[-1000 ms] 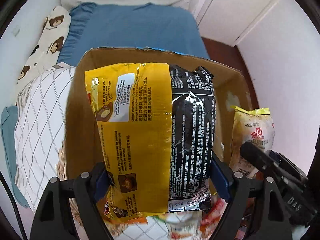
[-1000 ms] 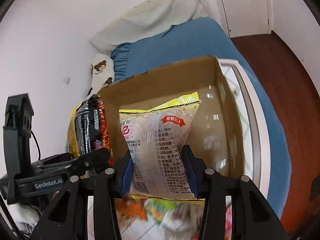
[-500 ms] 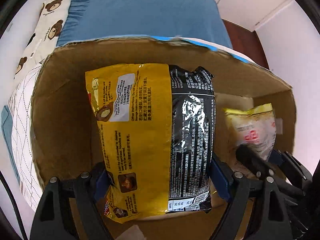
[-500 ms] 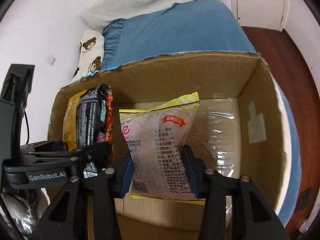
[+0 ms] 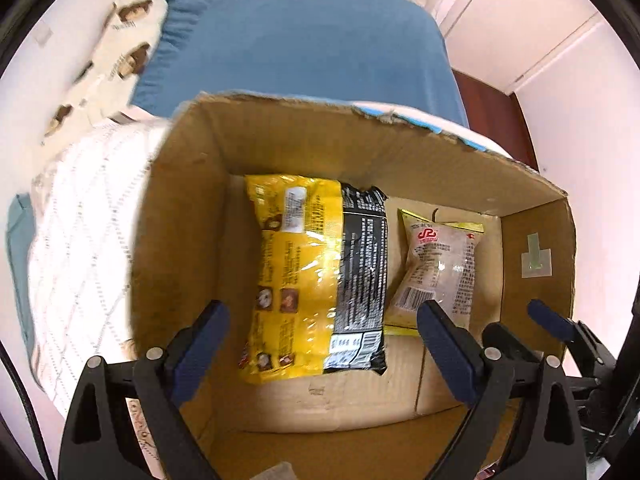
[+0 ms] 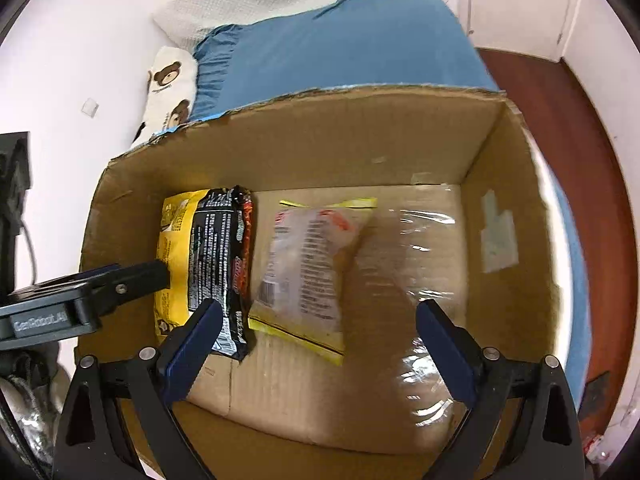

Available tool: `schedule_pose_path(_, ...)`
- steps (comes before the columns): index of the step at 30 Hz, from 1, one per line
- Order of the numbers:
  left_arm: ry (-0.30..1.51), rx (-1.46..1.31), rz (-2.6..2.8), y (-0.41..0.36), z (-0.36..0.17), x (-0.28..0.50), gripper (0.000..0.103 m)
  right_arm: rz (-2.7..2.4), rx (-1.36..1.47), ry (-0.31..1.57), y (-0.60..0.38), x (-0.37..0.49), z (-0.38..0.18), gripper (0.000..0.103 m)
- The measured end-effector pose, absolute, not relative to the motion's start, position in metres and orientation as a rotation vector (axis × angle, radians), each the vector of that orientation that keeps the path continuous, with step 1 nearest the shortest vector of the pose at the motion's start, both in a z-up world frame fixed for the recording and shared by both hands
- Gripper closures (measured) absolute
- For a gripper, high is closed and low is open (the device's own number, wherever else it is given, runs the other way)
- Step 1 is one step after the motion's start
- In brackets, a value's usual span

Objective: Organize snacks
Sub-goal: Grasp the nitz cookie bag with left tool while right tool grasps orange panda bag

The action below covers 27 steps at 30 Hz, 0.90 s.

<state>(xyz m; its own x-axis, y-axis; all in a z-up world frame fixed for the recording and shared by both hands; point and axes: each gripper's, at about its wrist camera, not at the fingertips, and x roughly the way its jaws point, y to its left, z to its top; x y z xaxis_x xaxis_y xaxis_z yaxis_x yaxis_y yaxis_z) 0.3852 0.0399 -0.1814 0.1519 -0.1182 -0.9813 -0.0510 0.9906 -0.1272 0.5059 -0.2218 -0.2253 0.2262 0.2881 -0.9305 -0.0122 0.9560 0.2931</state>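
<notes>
Black-framed left claw [image 5: 322, 344] and right claw [image 6: 316, 344], blue pads, silver screws, white lettering.

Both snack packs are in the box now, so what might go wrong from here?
1. The left tool is opening just above the yellow and black pack; lifting carelessly might snag it.
2. The right tool sits close by, so the two might bump.
3. The clear pack lies askew, wasting floor in the cardboard box.

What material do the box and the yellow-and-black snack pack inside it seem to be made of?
The box looks like plain brown corrugated cardboard, matte, with a ragged torn top edge and creased floor flaps. The yellow-and-black snack pack seems to be glossy plastic film: it wrinkles and throws bright glints. Whether foil lines it cannot be told.
</notes>
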Motion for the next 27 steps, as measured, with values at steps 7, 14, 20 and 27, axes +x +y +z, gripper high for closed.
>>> schedule_pose_path(7, 1.275, -0.091, -0.010, 0.043, -0.142, 0.344, 0.007, 0.157, 0.189, 1.265, -0.223, 0.471, -0.190, 0.004)
schedule_pose_path(14, 1.167, -0.066, 0.001, 0.040, -0.115, 0.298, 0.007, 0.139, 0.171, 1.190, -0.228, 0.429, -0.158, 0.004)
schedule_pose_path(20, 1.109, -0.056, -0.007, 0.034, -0.098, 0.265, 0.007, 0.139, 0.172, 1.127, -0.236, 0.391, -0.133, 0.004)
schedule_pose_path(27, 1.062, -0.040, -0.014, 0.027, -0.083, 0.231, 0.007, 0.147, 0.185, 1.063, -0.235, 0.355, -0.107, 0.004)
